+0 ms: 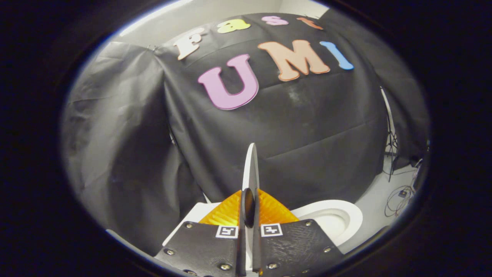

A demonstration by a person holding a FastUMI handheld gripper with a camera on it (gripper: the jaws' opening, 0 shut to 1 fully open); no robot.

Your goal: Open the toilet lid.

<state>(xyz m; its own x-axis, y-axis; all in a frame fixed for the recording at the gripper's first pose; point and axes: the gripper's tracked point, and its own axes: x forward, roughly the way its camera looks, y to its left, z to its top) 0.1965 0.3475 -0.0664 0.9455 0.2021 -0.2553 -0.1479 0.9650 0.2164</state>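
Observation:
The white toilet lid (pixel 251 165) stands edge-on, a thin upright blade rising between my two fingers and reaching past their tips. My gripper (pixel 249 202) is shut on the lid's edge, with a finger pressing on each face. Down to the right of the fingers lies the white toilet seat and bowl rim (pixel 342 219), uncovered. A flat white part of the toilet (pixel 192 217) shows to the left of the fingers.
The black cloth wall (pixel 307 127) hangs close behind the toilet and wraps round on the left. On the pale floor to the right lie loose cables (pixel 399 196), with a thin stand (pixel 390 146) beside the cloth.

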